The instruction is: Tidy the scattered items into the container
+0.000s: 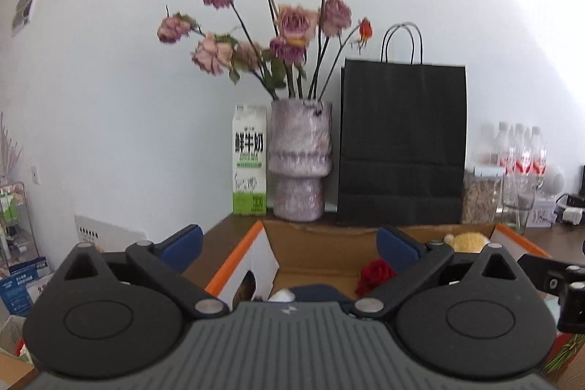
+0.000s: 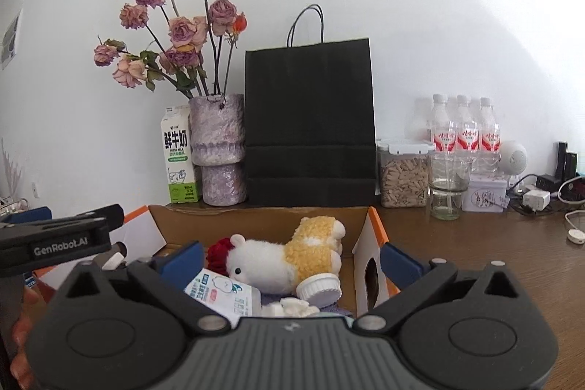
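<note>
Hovering over the cardboard box (image 2: pixel 256 220), my right gripper (image 2: pixel 292 260) and left gripper (image 1: pixel 289 245) both gape wide, holding nothing. Inside the box lie the plush toy (image 2: pixel 285 256), red flower (image 2: pixel 218 253), tissue pack (image 2: pixel 223 293) and jar (image 2: pixel 318 289) — tidying looks nearly done. Next I judge a search beside the box for strays — none shows here.

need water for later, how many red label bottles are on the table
3 show clearly in the right wrist view, in a row by the wall behind the glass jar: left bottle, middle bottle, right bottle. A fainter shape left of them may be more.
</note>
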The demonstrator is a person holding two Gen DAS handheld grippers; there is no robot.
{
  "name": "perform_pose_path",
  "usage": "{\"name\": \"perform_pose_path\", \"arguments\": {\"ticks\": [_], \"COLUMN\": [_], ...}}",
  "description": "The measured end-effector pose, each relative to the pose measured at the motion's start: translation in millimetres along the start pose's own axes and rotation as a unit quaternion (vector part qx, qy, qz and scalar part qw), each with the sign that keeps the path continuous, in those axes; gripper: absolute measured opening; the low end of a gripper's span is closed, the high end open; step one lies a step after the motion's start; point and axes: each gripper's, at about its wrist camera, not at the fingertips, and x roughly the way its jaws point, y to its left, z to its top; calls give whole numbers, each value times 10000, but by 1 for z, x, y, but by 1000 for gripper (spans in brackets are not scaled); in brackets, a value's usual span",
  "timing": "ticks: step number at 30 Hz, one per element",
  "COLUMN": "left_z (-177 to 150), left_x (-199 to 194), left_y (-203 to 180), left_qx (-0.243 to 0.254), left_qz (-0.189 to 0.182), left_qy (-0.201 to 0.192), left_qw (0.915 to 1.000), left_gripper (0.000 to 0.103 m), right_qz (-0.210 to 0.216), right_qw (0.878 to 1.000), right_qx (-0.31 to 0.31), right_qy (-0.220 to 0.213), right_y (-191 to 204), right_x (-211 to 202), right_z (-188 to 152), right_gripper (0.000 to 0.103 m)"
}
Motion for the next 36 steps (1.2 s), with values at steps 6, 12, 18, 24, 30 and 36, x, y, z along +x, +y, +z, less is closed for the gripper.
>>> {"name": "perform_pose_path", "arguments": {"ticks": [6,12,18,24,30,36], "left_z": [-2,-3,-8,-15,-20,-25], "left_x": [1,1,0,-1,-11,-26], "left_y": [-5,-6,-8,-6,7,15], "left_qx": [132,150,224,234,164,191], "left_qz": [88,101,79,213,421,516], "left_qy": [10,22,60,121,208,306], "left_qw": [9999,9998,9997,9994,9988,9980], "left_gripper": [103,103,103,103,103,103], "right_qz": [-157,-199,-213,-193,-208,-308], "right_qw": [9994,9994,9994,9994,9992,9990], "right_qx": [-261,-234,-248,-264,-313,-307], "right_qy": [-158,-154,-140,-122,-114,39], "right_y": [9,8,8,10,11,10], "right_x": [-7,-7,-7,-10,-21,-26], "right_z": [0,-1,-3,-8,-16,-23], "right_gripper": [103,103,103,103,103,103]}}
